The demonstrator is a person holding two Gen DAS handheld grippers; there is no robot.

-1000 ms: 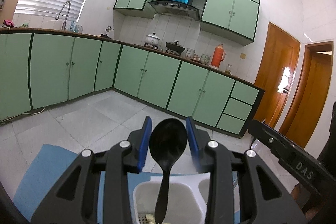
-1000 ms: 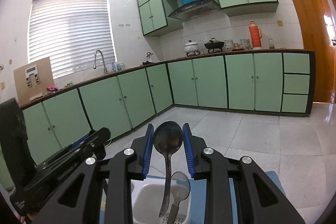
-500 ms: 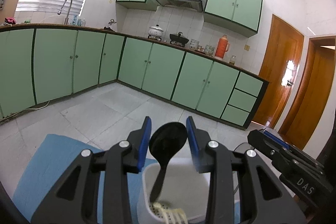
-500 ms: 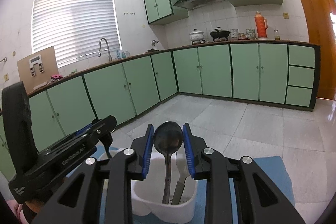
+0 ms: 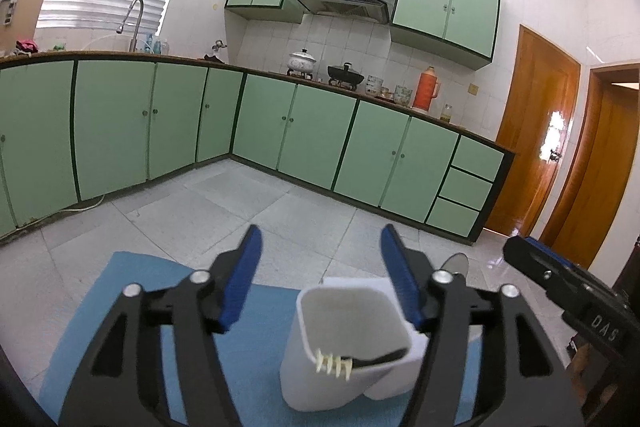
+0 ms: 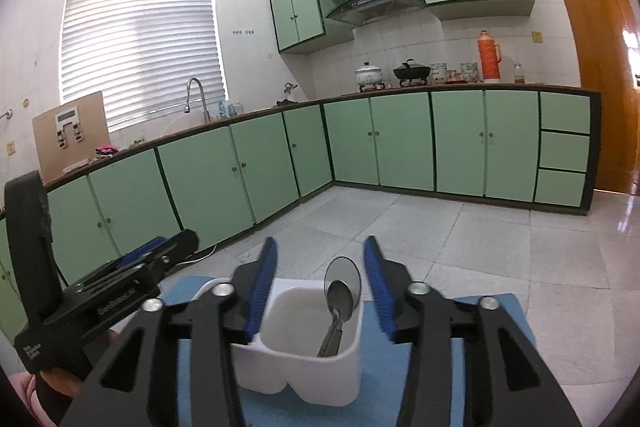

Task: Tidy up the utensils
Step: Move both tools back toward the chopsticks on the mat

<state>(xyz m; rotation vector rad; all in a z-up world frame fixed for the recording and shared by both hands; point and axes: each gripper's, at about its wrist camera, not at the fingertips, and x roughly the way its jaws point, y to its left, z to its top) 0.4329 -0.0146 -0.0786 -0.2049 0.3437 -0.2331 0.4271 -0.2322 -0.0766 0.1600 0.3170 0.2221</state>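
Observation:
My left gripper (image 5: 322, 267) hangs over the white utensil holder (image 5: 348, 343), its jaws opening with nothing pressed between the pads. A cream-tined fork with a dark handle (image 5: 334, 363) lies at the holder's near rim. The black spoon is out of sight. My right gripper (image 6: 320, 277) is over the same holder (image 6: 304, 359), jaws opening too. Two metal spoons (image 6: 340, 297) stand free in the right compartment between its pads, touching neither. Each gripper shows in the other's view: the right one (image 5: 572, 303), the left one (image 6: 120, 287).
The holder stands on a blue mat (image 5: 120, 307) that reaches right of it (image 6: 500, 327). Beyond the mat lies a tiled kitchen floor (image 6: 460, 227) bounded by green cabinets (image 5: 320, 135). Wooden doors (image 5: 536, 147) are at the right.
Both grippers opened. The black spoon left the left jaws and the metal spoon left the right jaws, dropping into the holder. Both grippers drew back, so the holder shows more fully.

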